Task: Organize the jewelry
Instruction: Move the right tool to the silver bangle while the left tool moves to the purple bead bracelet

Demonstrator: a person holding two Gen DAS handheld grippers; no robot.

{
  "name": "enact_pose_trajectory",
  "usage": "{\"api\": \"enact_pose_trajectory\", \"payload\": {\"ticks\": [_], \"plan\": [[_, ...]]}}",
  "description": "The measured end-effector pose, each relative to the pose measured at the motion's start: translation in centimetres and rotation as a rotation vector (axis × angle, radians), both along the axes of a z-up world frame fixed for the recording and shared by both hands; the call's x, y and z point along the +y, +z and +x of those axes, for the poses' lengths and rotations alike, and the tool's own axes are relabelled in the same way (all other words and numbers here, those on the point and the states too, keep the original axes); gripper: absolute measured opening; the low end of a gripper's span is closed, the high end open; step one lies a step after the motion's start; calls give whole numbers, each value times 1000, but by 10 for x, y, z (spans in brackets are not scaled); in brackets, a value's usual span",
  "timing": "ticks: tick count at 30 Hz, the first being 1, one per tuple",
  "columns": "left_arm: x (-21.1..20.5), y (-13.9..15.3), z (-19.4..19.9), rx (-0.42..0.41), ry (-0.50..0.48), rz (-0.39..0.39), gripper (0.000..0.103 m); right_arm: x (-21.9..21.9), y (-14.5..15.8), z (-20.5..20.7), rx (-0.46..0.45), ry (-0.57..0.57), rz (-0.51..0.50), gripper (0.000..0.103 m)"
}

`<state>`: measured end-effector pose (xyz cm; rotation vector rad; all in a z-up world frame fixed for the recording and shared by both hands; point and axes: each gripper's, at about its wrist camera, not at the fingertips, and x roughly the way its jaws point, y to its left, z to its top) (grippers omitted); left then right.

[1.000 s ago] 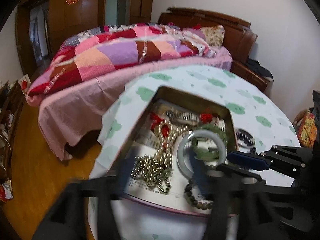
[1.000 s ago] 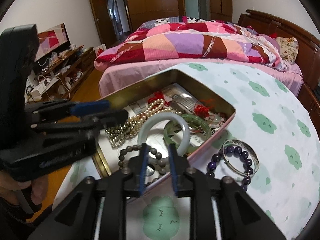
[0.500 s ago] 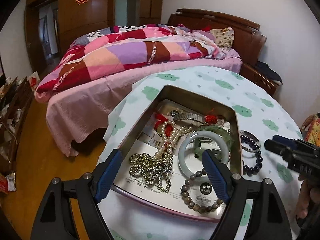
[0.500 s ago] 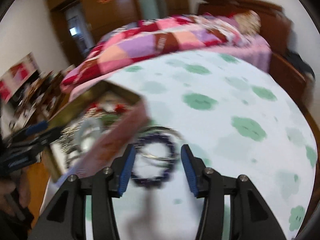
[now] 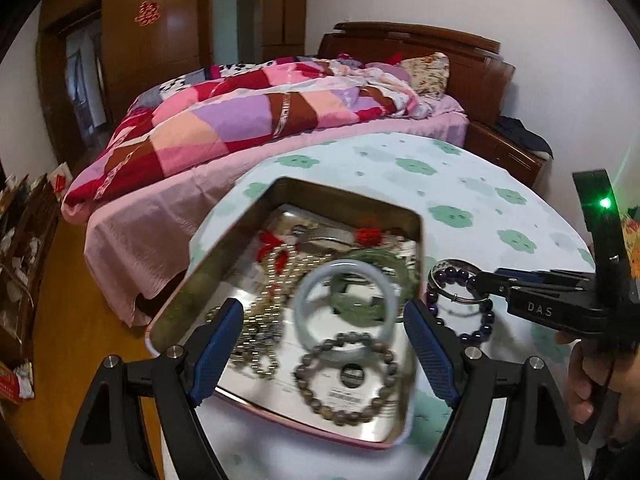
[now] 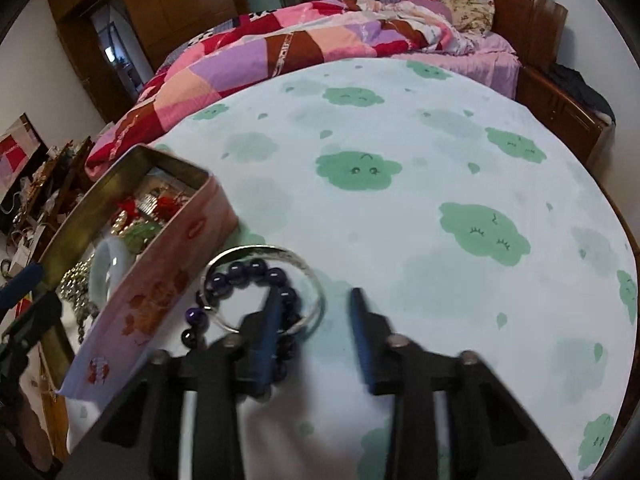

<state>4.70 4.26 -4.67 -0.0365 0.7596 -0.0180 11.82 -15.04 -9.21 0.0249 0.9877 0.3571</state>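
Open tin (image 5: 224, 240) near desk's left edge, holding pale jade bangle (image 5: 346, 304), green bangle (image 5: 384, 264), brown bead bracelet (image 5: 348, 380), pearl and metal-bead strands. Purple bead bracelet (image 6: 256, 272) and silver bangle (image 6: 304, 268) overlap on desk, just beside tin's right wall.

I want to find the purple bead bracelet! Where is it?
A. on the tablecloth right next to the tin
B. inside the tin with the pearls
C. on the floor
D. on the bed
A: the purple bead bracelet lies with a silver bangle on the cloud-print tablecloth, just outside the pink wall of the tin.
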Motion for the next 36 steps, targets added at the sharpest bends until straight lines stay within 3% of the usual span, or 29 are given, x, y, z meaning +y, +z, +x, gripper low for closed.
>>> {"api": "enact_pose_trajectory", "payload": {"ticks": [9, 12, 23, 33, 36], "plan": [[-24, 3, 0, -5, -53, 8, 82, -18, -6, -3, 12, -17, -65, 22], [-33, 2, 1, -2, -71, 11, 82, -18, -7, -5, -2, -10, -102, 13], [-70, 5, -5, -13, -157, 51, 82, -38, -8, -18, -41, -14, -185, 5], [-122, -8, 1, 17, -289, 76, 82, -76, -8, -26, -55, -109, -147, 3], [-134, -18, 10, 58, -324, 77, 66, -77, -9, -28, -71, -110, -138, 3]]}}
